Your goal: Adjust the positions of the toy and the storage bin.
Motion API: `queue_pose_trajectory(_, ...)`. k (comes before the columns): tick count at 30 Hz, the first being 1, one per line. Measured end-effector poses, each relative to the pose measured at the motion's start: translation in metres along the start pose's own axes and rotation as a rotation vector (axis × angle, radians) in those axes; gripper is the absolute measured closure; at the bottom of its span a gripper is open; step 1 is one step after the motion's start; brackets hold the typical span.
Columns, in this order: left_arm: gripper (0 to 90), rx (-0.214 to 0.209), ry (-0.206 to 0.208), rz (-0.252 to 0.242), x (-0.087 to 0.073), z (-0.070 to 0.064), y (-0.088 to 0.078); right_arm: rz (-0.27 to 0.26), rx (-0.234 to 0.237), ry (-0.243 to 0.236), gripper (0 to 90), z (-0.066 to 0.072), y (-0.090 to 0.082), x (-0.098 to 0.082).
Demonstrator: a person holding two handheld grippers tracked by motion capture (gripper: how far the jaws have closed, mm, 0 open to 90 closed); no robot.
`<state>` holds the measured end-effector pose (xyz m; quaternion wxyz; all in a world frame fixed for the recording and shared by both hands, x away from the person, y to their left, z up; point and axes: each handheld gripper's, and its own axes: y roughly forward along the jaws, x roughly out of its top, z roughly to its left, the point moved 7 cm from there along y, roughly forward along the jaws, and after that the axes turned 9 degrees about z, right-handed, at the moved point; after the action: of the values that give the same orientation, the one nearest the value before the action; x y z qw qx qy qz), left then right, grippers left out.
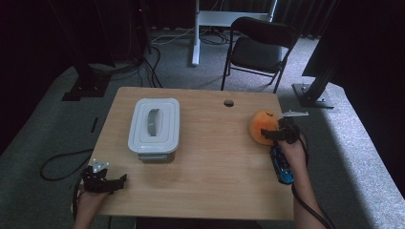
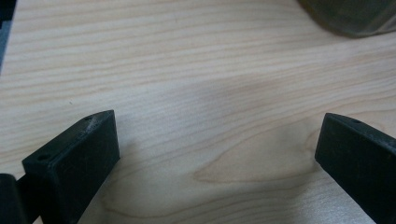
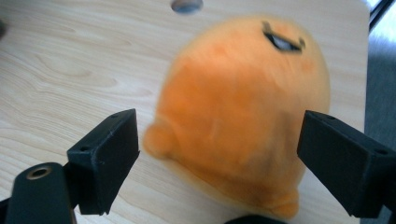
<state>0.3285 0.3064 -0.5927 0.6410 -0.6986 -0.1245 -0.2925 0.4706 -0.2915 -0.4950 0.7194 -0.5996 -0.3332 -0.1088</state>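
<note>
High view: a wooden table [image 1: 210,167] fills the middle of the frame. A lidded white plastic container [image 1: 154,126] sits left of centre. An orange plush toy [image 1: 262,126] lies at the right edge, with the right gripper [image 1: 276,136] just beside it. The left gripper [image 1: 116,182] rests at the lower left corner.

Left gripper view: its jaws stand wide apart over bare wood, with the container's [image 2: 350,16] edge at the upper right.

Right gripper view: the jaws stand apart on either side of the blurred plush toy [image 3: 238,121]; whether they touch it is unclear. A cable hole [image 3: 187,5] shows at top centre.
</note>
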Motion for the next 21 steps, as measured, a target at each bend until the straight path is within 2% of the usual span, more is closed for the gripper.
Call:
queue_pose_trajectory(2,0.3,-0.004,-0.005,-0.01,0.001,0.001,-0.001,-0.011,-0.019,-0.025,12.3,0.004,-0.005,0.003)
queue_pose_trajectory(4,0.3,0.003,-0.021,-0.036,0.005,0.003,-0.005,-0.026,0.001,-0.036,12.3,0.01,-0.009,0.007)
queue_pose_trajectory(7,0.3,0.014,-0.002,-0.059,0.008,0.003,-0.009,-0.044,0.017,-0.036,12.3,0.016,-0.013,0.012)
queue_pose_trajectory(10,0.3,-0.005,-0.007,-0.09,0.013,0.003,-0.015,-0.075,0.044,-0.04,12.3,0.028,-0.018,0.018)
queue_pose_trajectory(13,0.3,-0.015,-0.002,-0.097,0.016,0.003,-0.017,-0.073,0.051,-0.07,12.3,0.041,-0.016,0.021)
queue_pose_trajectory(14,0.3,-0.015,-0.002,-0.097,0.016,0.003,-0.017,-0.073,0.051,-0.07,12.3,0.041,-0.016,0.021)
queue_pose_trajectory(15,0.3,-0.022,-0.01,-0.1,0.02,0.004,-0.017,-0.071,0.066,-0.086,12.3,0.05,-0.013,0.023)
queue_pose_trajectory(18,0.3,-0.028,-0.013,-0.102,0.023,0.005,-0.017,-0.075,0.072,-0.089,12.4,0.057,-0.008,0.025)
queue_pose_trajectory(19,0.3,-0.029,-0.015,-0.11,0.027,0.006,-0.016,-0.069,0.096,-0.101,12.3,0.068,-0.002,0.027)
queue_pose_trajectory(21,0.3,-0.029,-0.019,-0.103,0.03,0.007,-0.014,-0.071,0.111,-0.116,12.3,0.077,0.003,0.028)
